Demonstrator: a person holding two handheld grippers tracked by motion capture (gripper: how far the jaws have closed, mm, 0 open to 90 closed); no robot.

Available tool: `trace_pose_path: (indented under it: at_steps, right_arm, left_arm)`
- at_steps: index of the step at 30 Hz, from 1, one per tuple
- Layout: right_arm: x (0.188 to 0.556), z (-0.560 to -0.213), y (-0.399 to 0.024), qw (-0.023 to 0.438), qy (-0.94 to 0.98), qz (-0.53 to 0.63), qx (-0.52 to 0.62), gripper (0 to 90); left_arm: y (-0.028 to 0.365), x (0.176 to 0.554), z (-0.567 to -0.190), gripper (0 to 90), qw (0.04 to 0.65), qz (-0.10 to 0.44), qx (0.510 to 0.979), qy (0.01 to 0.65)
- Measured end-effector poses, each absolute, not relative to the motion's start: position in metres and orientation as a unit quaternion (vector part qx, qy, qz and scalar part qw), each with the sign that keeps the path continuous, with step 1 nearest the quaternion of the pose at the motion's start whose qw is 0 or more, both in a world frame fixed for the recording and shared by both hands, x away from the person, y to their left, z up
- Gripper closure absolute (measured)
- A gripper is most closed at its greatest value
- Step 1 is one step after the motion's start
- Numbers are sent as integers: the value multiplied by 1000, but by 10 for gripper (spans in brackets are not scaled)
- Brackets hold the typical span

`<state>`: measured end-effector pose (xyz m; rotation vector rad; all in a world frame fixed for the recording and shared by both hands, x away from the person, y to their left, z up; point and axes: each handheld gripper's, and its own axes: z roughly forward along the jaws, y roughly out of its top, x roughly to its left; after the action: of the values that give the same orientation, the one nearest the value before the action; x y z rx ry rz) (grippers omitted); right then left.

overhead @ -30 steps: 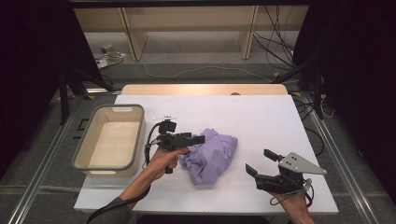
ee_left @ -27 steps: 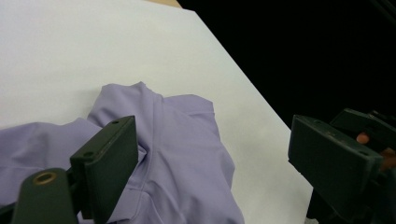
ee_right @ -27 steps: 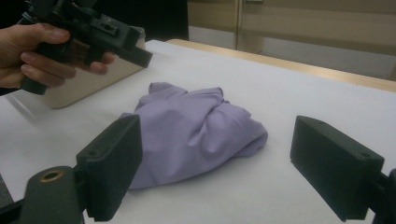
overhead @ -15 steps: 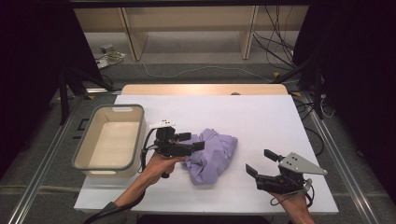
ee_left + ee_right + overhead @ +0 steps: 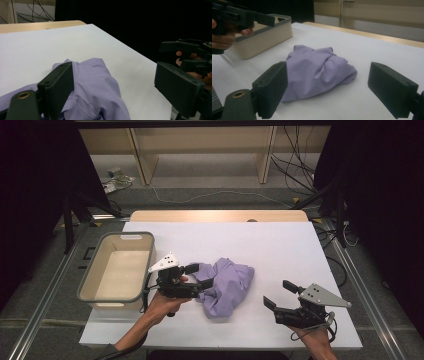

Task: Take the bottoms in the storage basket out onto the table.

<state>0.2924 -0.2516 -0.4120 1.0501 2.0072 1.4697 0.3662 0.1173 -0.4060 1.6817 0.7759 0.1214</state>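
A crumpled lilac cloth (image 5: 227,284) lies in a heap on the white table (image 5: 280,245), near its middle. My left gripper (image 5: 199,279) is at the cloth's left edge, pointing right, with its jaws open. In the left gripper view the cloth (image 5: 97,85) bulges up beside the left jaw and under the gap of the left gripper (image 5: 117,87); the pads do not press on it. My right gripper (image 5: 280,296) hovers open near the front right of the table, apart from the cloth. In its own view the cloth (image 5: 319,66) lies ahead of the open right gripper (image 5: 332,88).
A beige bin (image 5: 116,295) with a grey rim stands at the table's left side, right behind my left hand; it also shows in the right gripper view as the bin (image 5: 265,35). The table's back half and right side are bare. Shelves and cables lie beyond the far edge.
My left gripper has drifted a little toward the near edge and rolled, so its grey plate now faces up. The cloth and the right gripper have stayed put.
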Motion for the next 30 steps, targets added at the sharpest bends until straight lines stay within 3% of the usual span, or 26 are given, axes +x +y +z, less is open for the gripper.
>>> trace_pose_path:
  at_steps: [30]
  right_arm:
    - [292,-412,-252,218,724,535,377,169]
  left_arm:
    - [145,337,-415,97,589,137,730,320]
